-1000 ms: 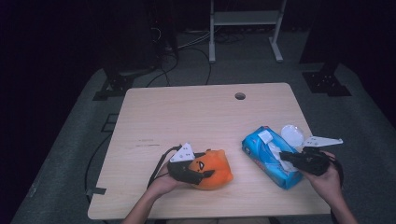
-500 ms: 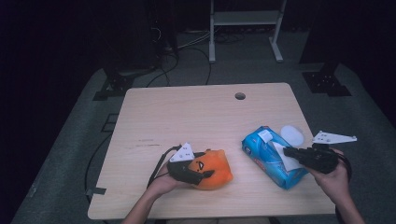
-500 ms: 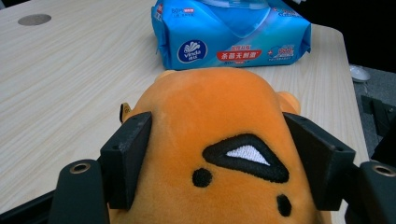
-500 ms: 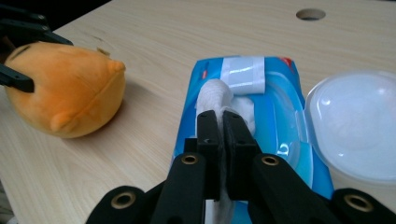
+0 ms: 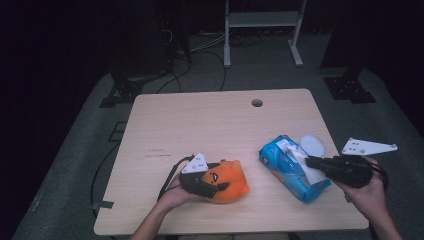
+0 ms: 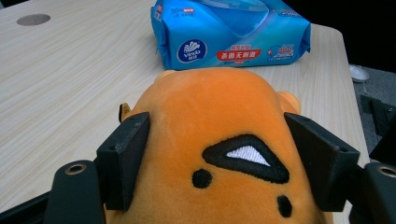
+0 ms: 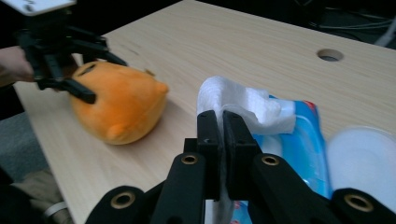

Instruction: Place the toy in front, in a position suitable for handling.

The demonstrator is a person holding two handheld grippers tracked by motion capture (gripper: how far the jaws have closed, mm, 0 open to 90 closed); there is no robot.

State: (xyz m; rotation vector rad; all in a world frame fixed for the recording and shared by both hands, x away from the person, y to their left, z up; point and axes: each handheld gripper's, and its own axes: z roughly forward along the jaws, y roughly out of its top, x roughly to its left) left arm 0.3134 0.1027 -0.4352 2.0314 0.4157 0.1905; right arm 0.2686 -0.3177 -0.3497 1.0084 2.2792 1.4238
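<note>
What we see around the work: a pale wooden table in a dark room

We see the wooden table (image 5: 200,125) with a small round hole (image 5: 257,103) near its far edge, and a round white lid (image 5: 312,145) lying flat towards its right side. The table stands on a grey floor (image 5: 75,165). Beyond the far edge we make out a white metal frame (image 5: 260,20), with loose cables (image 5: 205,47) running across the floor to its left. A black stand foot (image 5: 122,90) sits off the far left corner and another black foot (image 5: 350,87) off the far right. We also spot a bit of tape (image 5: 102,205) on the floor by the near left corner
</note>
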